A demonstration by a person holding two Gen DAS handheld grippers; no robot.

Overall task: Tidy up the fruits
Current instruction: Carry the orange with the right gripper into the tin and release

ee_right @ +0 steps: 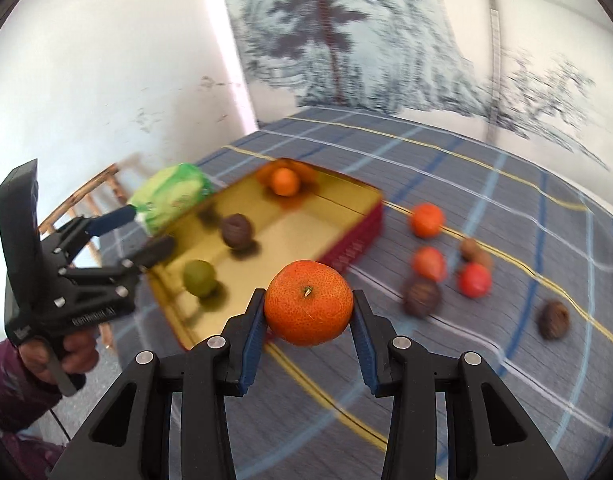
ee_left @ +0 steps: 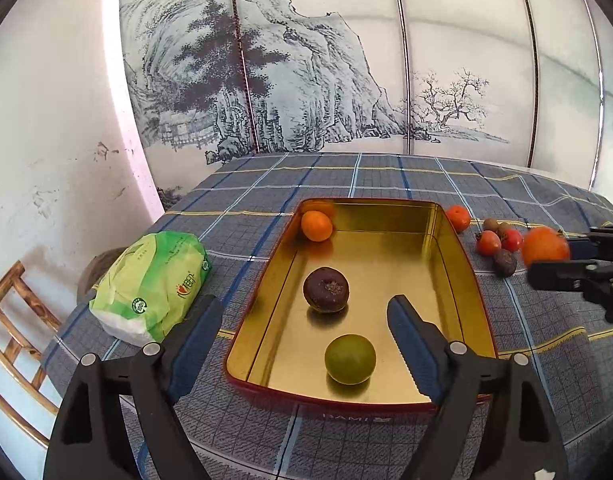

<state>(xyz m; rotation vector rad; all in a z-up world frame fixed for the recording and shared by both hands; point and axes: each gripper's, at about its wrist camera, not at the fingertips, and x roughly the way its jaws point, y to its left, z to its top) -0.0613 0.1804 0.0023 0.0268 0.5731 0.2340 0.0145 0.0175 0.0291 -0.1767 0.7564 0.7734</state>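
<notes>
Right tongs (ee_right: 308, 314) clamped on an orange (ee_right: 308, 308), lifted off the surface (ee_right: 486, 380), near the tray's (ee_right: 358, 240) red side wall. Left tongs (ee_left: 302, 336) spread wide, empty, straddling the tray's near left corner. Inside: small orange (ee_left: 316, 226), brown fruit (ee_left: 326, 290), green fruit (ee_left: 350, 359), well apart. More fruit (ee_right: 426, 220) loose right of the tray.

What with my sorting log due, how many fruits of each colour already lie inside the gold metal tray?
Small orange round mandarin: 1
Dark purple-brown round fruit: 1
Green round fruit: 1
Total in the gold metal tray: 3
Not counted: the larger orange mandarin, held in the jaws of the right gripper.
</notes>
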